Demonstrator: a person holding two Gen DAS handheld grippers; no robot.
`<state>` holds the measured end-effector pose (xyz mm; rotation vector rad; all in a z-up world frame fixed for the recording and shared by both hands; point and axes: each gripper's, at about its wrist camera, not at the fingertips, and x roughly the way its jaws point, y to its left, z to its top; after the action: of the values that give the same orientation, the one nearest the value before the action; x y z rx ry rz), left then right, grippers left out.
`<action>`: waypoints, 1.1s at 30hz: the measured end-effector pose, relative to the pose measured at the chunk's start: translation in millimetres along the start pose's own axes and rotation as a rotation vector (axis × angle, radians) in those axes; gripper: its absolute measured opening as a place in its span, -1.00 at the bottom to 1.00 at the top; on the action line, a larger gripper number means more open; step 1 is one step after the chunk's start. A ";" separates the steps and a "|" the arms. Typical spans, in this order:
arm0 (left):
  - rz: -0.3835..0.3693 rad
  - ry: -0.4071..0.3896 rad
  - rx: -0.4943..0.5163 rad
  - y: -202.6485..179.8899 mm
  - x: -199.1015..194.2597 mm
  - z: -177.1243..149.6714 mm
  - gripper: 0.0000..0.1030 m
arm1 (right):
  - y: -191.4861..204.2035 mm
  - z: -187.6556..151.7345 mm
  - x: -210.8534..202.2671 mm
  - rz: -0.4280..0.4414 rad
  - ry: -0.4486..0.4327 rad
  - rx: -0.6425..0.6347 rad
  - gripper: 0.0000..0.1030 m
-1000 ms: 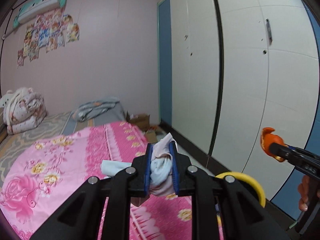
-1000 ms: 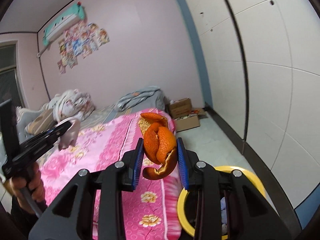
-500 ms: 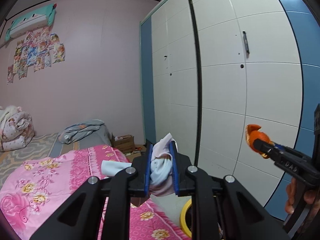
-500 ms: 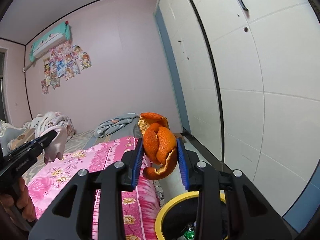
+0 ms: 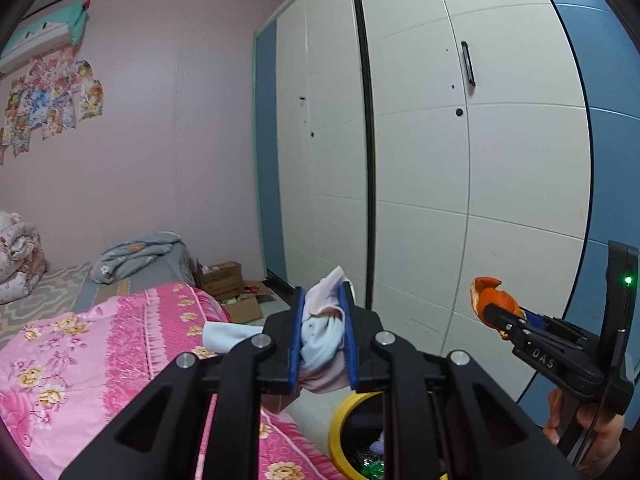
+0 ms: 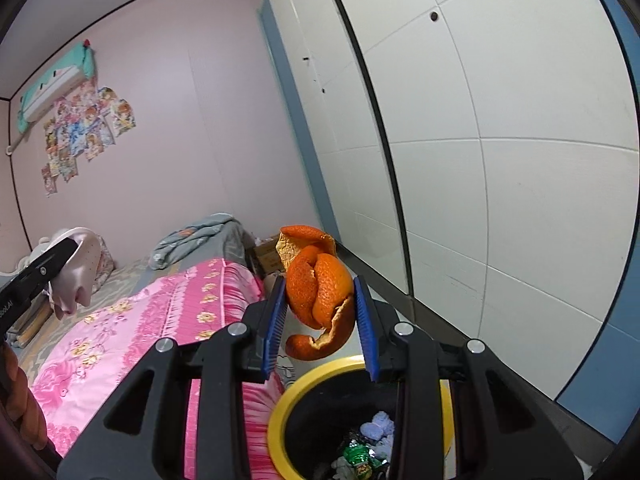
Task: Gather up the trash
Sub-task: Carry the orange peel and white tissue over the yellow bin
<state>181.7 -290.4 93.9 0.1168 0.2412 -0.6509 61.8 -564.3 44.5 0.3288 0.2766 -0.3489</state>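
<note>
Pink walls and a white wardrobe [image 5: 420,160] frame a bedroom where both pieces of trash are off the bed [image 5: 100,344] and near the bin [image 6: 280,412]. Right claw [image 6: 320,316] pinches a curled orange peel [image 6: 320,292] between its blue pads, held just above and slightly behind the yellow-rimmed bin, which already holds wrappers and crumpled scraps. Left claw [image 5: 322,338] is pressed together on a wad of tissue [image 5: 324,336], poised over the bed's edge with the bin rim showing below it. Judging from this, pickup looks finished for these 2 items; what remains is letting each drop into the bin, the peel likely first. Whether more litter lies elsewhere on the bed cannot be told.
</note>
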 end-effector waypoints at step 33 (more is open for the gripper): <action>-0.106 0.331 -0.004 -34.2 148.7 -83.1 -0.69 | -32.3 -65.1 87.2 -0.106 0.200 0.036 -0.38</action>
<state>259.8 -389.2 -25.8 0.2094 0.5708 -0.7353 115.0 -594.7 -51.1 0.3855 0.4857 -0.4264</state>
